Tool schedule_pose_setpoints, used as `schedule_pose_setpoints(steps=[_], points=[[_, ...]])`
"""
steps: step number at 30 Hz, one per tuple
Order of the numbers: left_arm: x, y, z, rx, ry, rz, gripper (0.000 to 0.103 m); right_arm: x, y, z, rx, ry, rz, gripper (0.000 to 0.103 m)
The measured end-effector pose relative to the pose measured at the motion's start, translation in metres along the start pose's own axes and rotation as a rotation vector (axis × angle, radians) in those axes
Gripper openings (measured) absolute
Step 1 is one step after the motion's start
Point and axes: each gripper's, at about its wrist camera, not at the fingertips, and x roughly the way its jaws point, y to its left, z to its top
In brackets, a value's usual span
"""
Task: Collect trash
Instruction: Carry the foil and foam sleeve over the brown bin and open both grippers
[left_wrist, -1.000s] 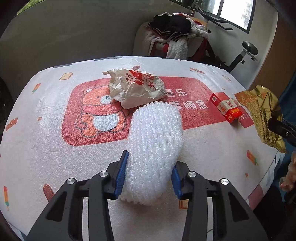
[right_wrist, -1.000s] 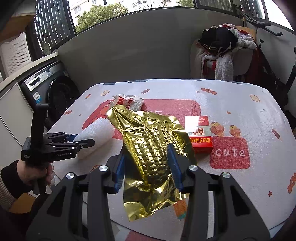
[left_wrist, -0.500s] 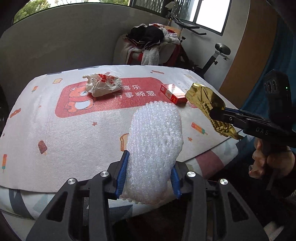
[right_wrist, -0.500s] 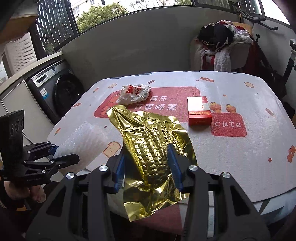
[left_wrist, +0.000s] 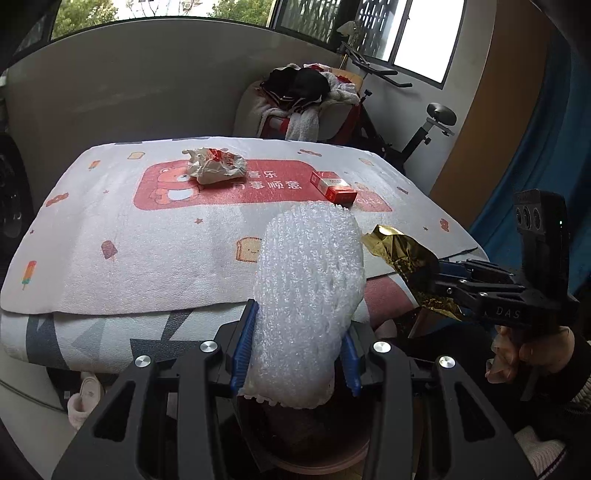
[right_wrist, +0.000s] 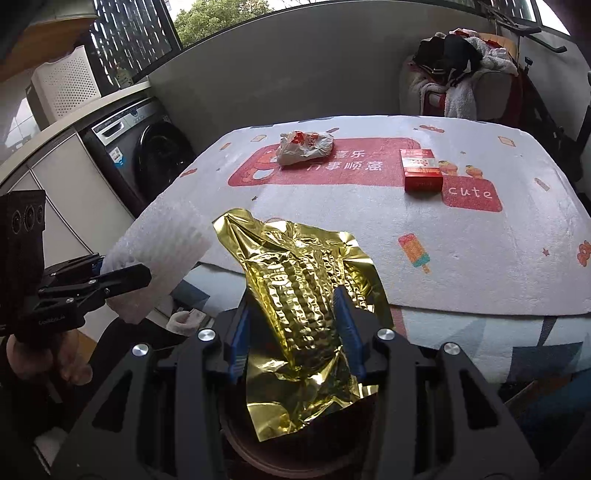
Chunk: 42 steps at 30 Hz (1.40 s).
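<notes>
**Two pieces of trash in my claws, two more on the table**

The white foam net (left_wrist: 308, 295) is in my left claw (left_wrist: 295, 350). The blue pads (left_wrist: 242, 350) press it from both sides, so this claw is closed on it. The net stands up out of the claw and leans a little away from me. It is held off the table, in front of the near edge.

The gold foil wrapper (right_wrist: 306, 306) is in my right claw (right_wrist: 295, 332). The pads (right_wrist: 347, 332) squeeze its crumpled middle, so this claw also is gripping. The top of the foil spreads wide above the pads, and the lower end hangs down loose under them. In the left wrist view I see the same right claw from the side, with the foil sticking out of its tip, just beside the foam net.

Under both claws there is a round dark opening with a brown rim (right_wrist: 295, 454); I cannot tell what it is.

Further out is the table with a white fleece cover (left_wrist: 147, 258) that has a red bear print. On it lies a crumpled white and red paper bag (left_wrist: 216, 170), and to the right of it, well apart, a red and white small box (left_wrist: 334, 186). Both lie far from my claws.

Behind the table a chair carries a pile of clothes (left_wrist: 299, 92), with an exercise bike (left_wrist: 436, 118) beside it. On the left side stands a washing machine (right_wrist: 147, 147).
</notes>
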Motion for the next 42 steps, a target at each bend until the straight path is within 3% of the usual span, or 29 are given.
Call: schedule_pose_setpoints(steps=[12,18,20,24,26,29,30,32,34,40,42], points=[[-0.009,0.004,-0.011,-0.026,-0.005,0.001,0.040,0.004,0.030,-0.057,-0.056,0.228,0.087,0.045],[-0.005,0.006,-0.013,-0.031,0.004,-0.005,0.040,0.041,0.021,-0.058,-0.031,0.309,0.080,0.045],[-0.004,0.007,-0.014,-0.033,0.008,-0.008,0.040,0.052,0.019,-0.057,-0.047,0.320,0.036,0.045],[0.001,0.006,-0.018,-0.019,0.008,-0.028,0.040,0.067,0.019,-0.054,-0.095,0.303,0.030,0.047],[0.002,0.005,-0.021,0.015,-0.006,-0.044,0.040,0.074,0.019,-0.052,-0.109,0.305,0.021,0.055],[0.007,0.006,-0.024,0.035,-0.006,-0.054,0.040,0.076,0.024,-0.053,-0.176,0.286,-0.005,0.058],[0.008,0.007,-0.025,0.032,-0.002,-0.054,0.040,0.074,0.025,-0.052,-0.191,0.266,-0.006,0.060],[0.012,0.010,-0.028,0.025,0.002,-0.058,0.040,0.065,0.024,-0.050,-0.204,0.212,-0.002,0.075],[0.015,0.012,-0.031,0.026,0.007,-0.067,0.040,0.054,0.020,-0.048,-0.209,0.152,-0.001,0.081],[0.026,0.005,-0.040,0.066,0.020,-0.086,0.040,0.027,-0.005,-0.042,-0.175,0.014,-0.057,0.095],[0.030,0.004,-0.043,0.073,0.026,-0.093,0.041,0.021,-0.015,-0.041,-0.128,-0.022,-0.057,0.095]])
